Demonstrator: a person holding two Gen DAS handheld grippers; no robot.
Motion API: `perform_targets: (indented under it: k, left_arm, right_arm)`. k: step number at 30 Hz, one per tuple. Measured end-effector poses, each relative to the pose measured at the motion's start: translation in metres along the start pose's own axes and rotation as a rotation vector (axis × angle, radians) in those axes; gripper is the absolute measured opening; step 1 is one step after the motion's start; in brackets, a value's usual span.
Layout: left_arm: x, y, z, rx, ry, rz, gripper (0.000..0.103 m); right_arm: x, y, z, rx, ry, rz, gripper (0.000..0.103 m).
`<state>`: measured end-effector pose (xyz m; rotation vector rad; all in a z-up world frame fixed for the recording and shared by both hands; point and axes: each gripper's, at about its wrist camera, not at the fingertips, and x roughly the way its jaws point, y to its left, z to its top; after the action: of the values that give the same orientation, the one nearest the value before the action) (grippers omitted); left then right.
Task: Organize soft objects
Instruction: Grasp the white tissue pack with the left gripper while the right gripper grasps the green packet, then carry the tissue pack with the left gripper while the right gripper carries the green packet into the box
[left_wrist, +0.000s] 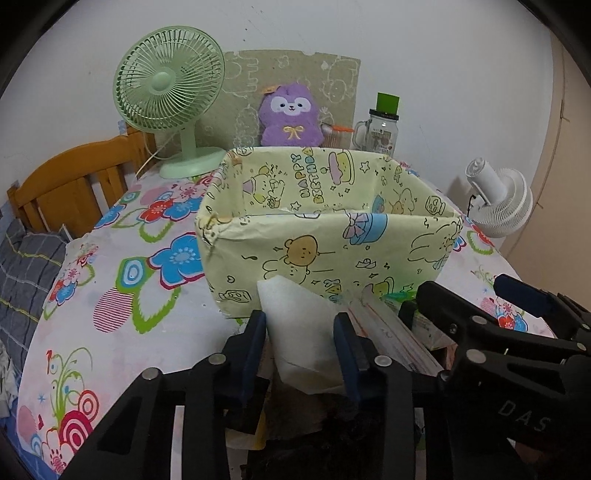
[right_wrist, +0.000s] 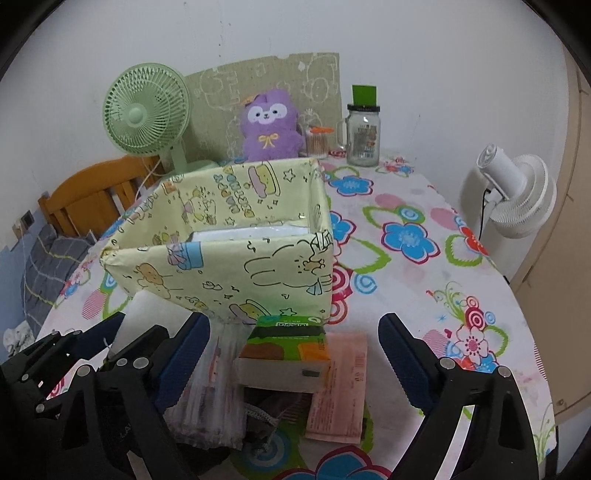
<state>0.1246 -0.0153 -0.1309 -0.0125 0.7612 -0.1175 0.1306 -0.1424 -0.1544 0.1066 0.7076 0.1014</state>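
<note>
white soft pack clenched in left gripper jaws, near bench's front edge just before the paper-covered box; right gripper jaws spread wide around the tissue pack, not touching.

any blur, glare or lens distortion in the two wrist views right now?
Left wrist view: strong fisheye bowing with dark corner vignette, flat soft room light, no glare; yellow box sharp, white foam piece at the left gripper slightly soft. Right wrist view: same bowing, tissue pack sharp, small highlights on the glass jar.
</note>
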Motion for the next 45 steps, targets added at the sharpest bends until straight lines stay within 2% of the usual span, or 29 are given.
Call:
perform_targets:
  k: [7, 13, 16, 27, 45]
  left_arm:
    - [0.003, -0.005, -0.002, 0.030, 0.006, 0.011, 0.031]
    - [0.008, -0.004, -0.002, 0.024, 0.024, -0.003, 0.023]
    - [0.007, -0.002, -0.002, 0.010, 0.018, -0.012, 0.021]
    - [-0.003, -0.006, 0.003, 0.010, -0.009, -0.013, 0.017]
    - [-0.041, -0.012, 0.019, 0.016, -0.082, -0.006, 0.015]
  right_arm:
    - [0.013, -0.003, -0.003, 0.032, 0.049, 0.004, 0.092]
    - [0.022, -0.006, -0.007, 0.084, 0.101, 0.050, 0.072]
    - [0.024, -0.009, -0.008, 0.106, 0.116, 0.054, 0.058]
    - [0.010, -0.008, -0.006, 0.089, 0.072, 0.031, 0.056]
    - [-0.036, -0.001, 0.013, 0.071, -0.031, 0.047, 0.054]
